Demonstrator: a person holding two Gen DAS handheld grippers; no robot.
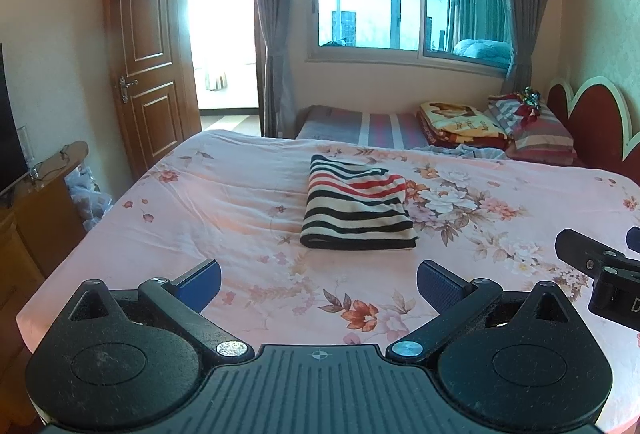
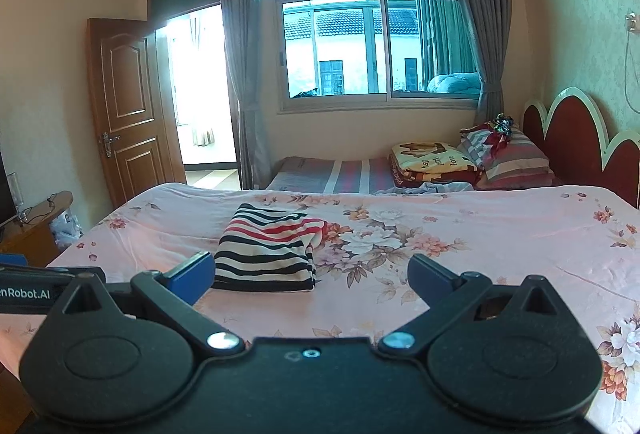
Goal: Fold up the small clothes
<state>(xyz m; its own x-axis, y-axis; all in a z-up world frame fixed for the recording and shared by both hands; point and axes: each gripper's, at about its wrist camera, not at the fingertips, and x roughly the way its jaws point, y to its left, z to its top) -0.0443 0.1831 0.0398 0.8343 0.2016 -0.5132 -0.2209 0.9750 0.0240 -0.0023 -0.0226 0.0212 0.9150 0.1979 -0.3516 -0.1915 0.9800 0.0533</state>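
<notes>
A folded striped garment [image 1: 356, 205], black, white and red, lies flat on the pink floral bedspread [image 1: 200, 201]. It also shows in the right wrist view [image 2: 268, 250]. My left gripper [image 1: 318, 284] is open and empty, held above the bed short of the garment. My right gripper [image 2: 310, 276] is open and empty, also short of the garment, which lies ahead and to its left. Part of the right gripper [image 1: 600, 274] shows at the right edge of the left wrist view. The left gripper's body [image 2: 28, 286] shows at the left edge of the right wrist view.
A second bed [image 1: 360, 123] with folded blankets [image 1: 460, 121] and pillows [image 1: 536, 133] stands behind, under the window [image 1: 404, 1]. A red headboard [image 1: 592, 121] is at the right. A wooden door [image 1: 148, 61] and a cabinet [image 1: 32, 218] are at the left.
</notes>
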